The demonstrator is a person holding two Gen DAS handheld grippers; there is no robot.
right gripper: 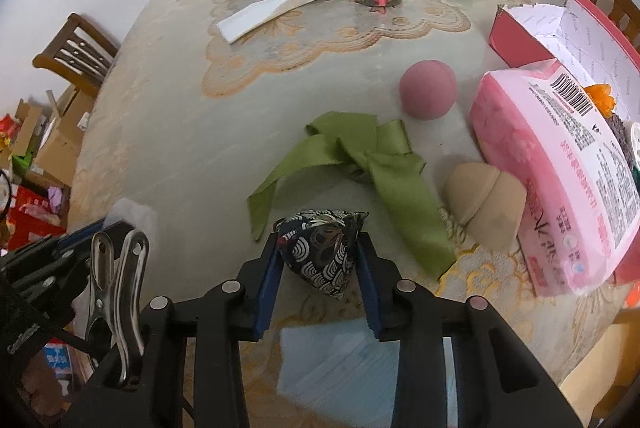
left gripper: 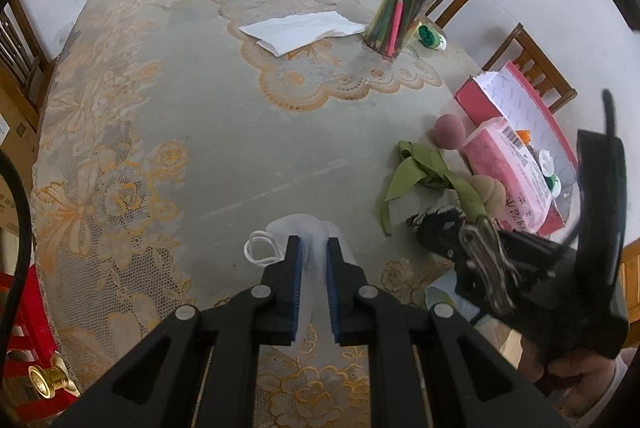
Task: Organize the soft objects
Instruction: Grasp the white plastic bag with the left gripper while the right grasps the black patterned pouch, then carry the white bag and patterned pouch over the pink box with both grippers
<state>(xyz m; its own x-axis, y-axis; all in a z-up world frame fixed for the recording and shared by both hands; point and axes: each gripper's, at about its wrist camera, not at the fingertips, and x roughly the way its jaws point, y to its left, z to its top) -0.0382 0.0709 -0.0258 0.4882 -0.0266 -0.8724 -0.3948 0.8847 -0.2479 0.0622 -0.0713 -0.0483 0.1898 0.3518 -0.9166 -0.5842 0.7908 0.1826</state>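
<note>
My left tool (left gripper: 313, 270) pinches white face mask (left gripper: 310, 228) low over tabletop (left gripper: 192, 155). My right tool (right gripper: 319, 260) grips patterned beanbag (right gripper: 320, 252) beside green ribbon (right gripper: 360, 163) – pickup step. Next, likely: carry both toward pink box (right gripper: 516, 39), release gently.

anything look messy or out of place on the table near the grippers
The green ribbon lies crumpled and loosely tangled on the tablecloth, one tail running under the patterned pouch that the right gripper holds. The pink tissue pack leans tilted against the red box instead of lying flat.
</note>
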